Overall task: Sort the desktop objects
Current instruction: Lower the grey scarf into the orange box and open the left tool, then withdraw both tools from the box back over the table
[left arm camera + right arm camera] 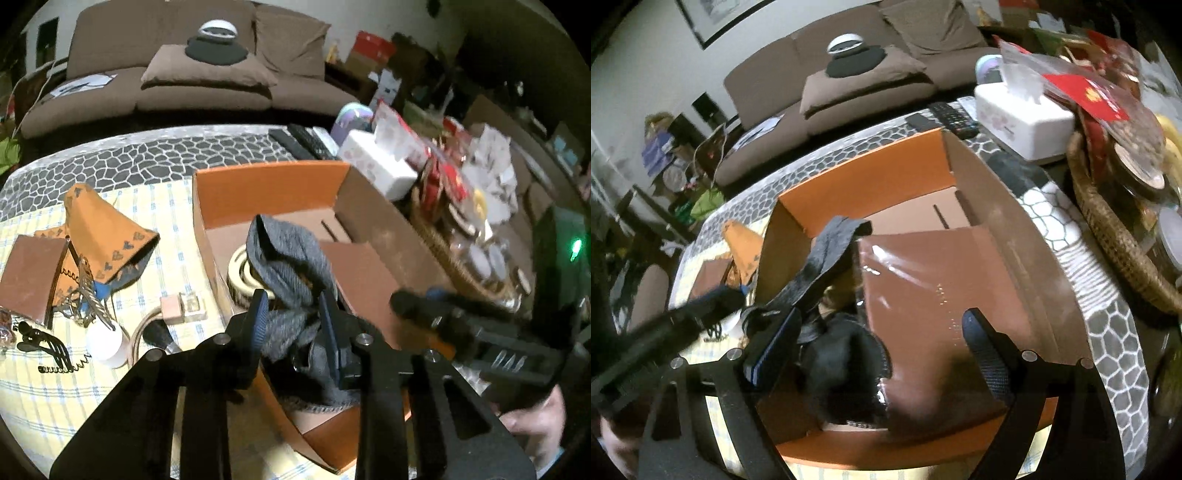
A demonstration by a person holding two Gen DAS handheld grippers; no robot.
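An open orange box [269, 192] stands on the table, and a flat brown box [362, 280] and a round cream striped object [240, 273] lie inside it. A grey knit cloth [291, 254] is bunched in the box with one end sticking up. My left gripper [293, 321] has this cloth filling the narrow gap between its blue pads. From the right wrist view, the same cloth [827, 251] rises beside the brown box [942, 280]. My right gripper [881, 347] hangs wide open over the orange box [868, 177], above a black fuzzy item [842, 362], touching nothing.
Left of the box, a yellow checked cloth carries an orange pouch [99, 229], a brown case [29, 273], a white bottle [105, 341], a black hair clip [44, 341] and a small glass bottle [183, 308]. A tissue box [1023, 122], remotes [953, 116] and a wicker basket [1115, 236] crowd the right.
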